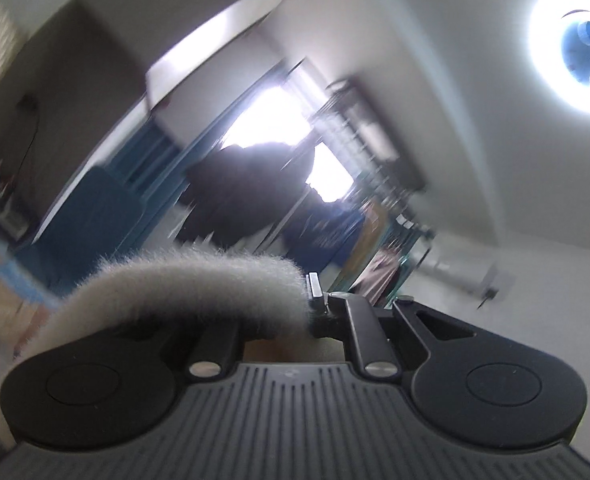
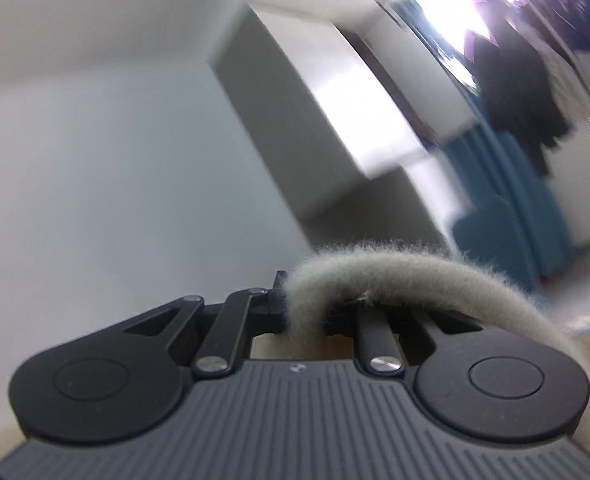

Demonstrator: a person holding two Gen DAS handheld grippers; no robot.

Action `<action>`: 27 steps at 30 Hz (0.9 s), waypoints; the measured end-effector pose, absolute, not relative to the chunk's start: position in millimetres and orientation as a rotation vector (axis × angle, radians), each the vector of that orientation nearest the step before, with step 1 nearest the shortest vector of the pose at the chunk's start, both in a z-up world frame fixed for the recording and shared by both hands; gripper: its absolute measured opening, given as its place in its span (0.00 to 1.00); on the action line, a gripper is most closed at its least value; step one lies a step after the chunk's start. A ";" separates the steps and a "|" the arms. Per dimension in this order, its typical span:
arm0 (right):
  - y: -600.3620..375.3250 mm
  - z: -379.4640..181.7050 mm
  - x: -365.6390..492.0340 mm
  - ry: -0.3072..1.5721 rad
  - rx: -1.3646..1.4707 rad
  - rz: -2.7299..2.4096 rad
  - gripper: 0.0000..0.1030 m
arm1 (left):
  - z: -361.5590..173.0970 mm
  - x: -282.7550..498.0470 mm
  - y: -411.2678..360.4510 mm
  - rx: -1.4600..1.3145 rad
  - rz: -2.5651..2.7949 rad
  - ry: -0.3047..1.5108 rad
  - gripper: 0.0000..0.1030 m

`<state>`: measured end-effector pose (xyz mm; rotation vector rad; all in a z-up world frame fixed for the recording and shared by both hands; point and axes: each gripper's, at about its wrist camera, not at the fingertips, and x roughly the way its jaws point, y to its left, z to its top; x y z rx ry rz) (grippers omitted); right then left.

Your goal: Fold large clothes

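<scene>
Nearest in both views, the fingers are pinched almost closed on a fuzzy grey garment. The left gripper holds a rolled edge of the garment, which arches up and over to the left side of that view and covers the left finger. The right gripper clamps the same furry cloth, which curls away to the right and drops past the gripper's housing. So the garment hangs between the two hands, held at two points, with both grippers pointing roughly level at the room and not down at any surface.

No desk or bed shows under the cloth in either view, so I cannot tell how much of it hangs free or whether it touches anything.

Farther off, blurred, are a blue curtain, dark clothes hanging before a bright window, a white boxed beam and a round ceiling lamp.

The main risk, as I judge it, is the grip: thick pile bunched in narrow fingers can slip out under the garment's own weight, most of all during a quick swing. If one corner slips, the fold line skews. Uneven hands would twist the cloth too.
</scene>
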<state>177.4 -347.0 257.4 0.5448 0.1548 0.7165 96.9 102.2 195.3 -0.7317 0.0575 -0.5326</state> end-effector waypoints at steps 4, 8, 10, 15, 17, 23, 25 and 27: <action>-342.7 191.0 244.6 0.300 0.514 0.645 0.16 | 120.8 169.5 98.6 -0.753 -0.470 0.209 0.13; -330.2 137.5 312.5 0.410 0.534 0.602 0.17 | 52.8 244.6 106.7 -0.743 -0.384 0.333 0.13; -321.6 114.4 351.7 0.460 0.535 0.579 0.17 | 23.5 287.5 113.8 -0.770 -0.356 0.396 0.13; -302.1 40.1 434.7 0.536 0.535 0.543 0.17 | -35.7 405.7 119.3 -0.753 -0.284 0.507 0.13; -294.0 6.4 459.7 0.563 0.536 0.527 0.16 | -68.1 447.2 121.4 -0.737 -0.249 0.564 0.13; -269.9 -81.5 513.1 0.709 0.503 0.458 0.16 | -163.8 519.1 127.3 -0.708 -0.169 0.703 0.13; -263.3 -106.9 521.7 0.768 0.490 0.434 0.16 | -185.0 532.5 126.8 -0.680 -0.144 0.756 0.13; -255.2 -127.5 527.7 0.812 0.484 0.413 0.16 | -202.6 546.1 130.6 -0.709 -0.139 0.791 0.13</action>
